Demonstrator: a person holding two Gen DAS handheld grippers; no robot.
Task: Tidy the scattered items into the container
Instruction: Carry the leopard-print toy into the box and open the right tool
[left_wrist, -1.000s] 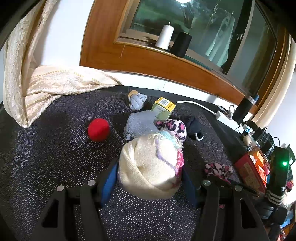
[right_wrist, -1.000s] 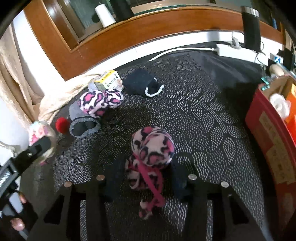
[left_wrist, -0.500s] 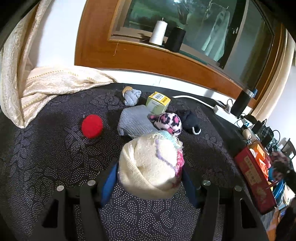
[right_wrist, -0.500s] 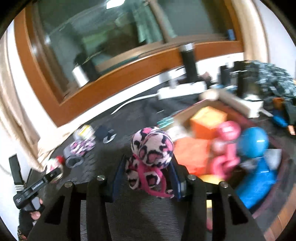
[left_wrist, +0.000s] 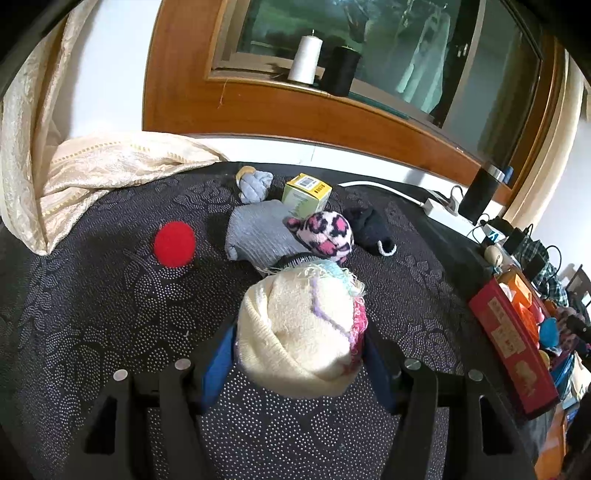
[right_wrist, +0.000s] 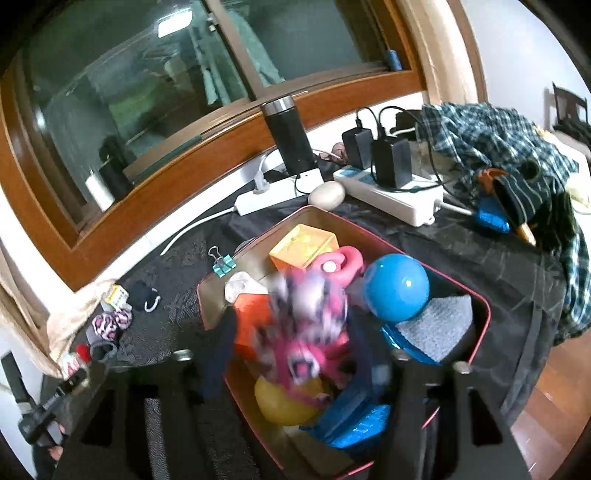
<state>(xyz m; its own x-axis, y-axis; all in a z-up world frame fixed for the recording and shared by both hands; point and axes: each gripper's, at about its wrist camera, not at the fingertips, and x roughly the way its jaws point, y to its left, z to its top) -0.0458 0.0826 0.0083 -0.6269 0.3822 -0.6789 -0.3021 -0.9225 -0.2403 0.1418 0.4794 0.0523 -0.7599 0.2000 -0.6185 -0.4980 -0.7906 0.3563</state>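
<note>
My left gripper (left_wrist: 299, 332) is shut on a cream knit bundle (left_wrist: 295, 332) low over the dark patterned cloth. Beyond it lie a red ball (left_wrist: 174, 243), a grey sock (left_wrist: 255, 232), a pink leopard sock (left_wrist: 327, 234), a yellow-green box (left_wrist: 306, 194), a black sock (left_wrist: 371, 230) and a blue-grey knotted toy (left_wrist: 253, 184). The red container (left_wrist: 513, 347) stands at the right. My right gripper (right_wrist: 295, 325) hangs over that container (right_wrist: 480, 301), fingers spread. A blurred pink leopard bundle (right_wrist: 306, 325) drops between them onto a blue ball (right_wrist: 397, 288), a yellow ball (right_wrist: 284, 400) and an orange box (right_wrist: 303, 245).
Behind the container are two white power strips (right_wrist: 391, 192) with black adapters, a black flask (right_wrist: 290, 136), a beige egg shape (right_wrist: 327, 195) and a plaid shirt (right_wrist: 498, 147). A teal binder clip (right_wrist: 223, 262) lies beside the rim. A cream curtain (left_wrist: 92, 166) drapes the far left.
My right gripper swung from the cloth to above the container and let go of the pink leopard bundle. The left gripper kept its cream bundle and shifted only slightly.
</note>
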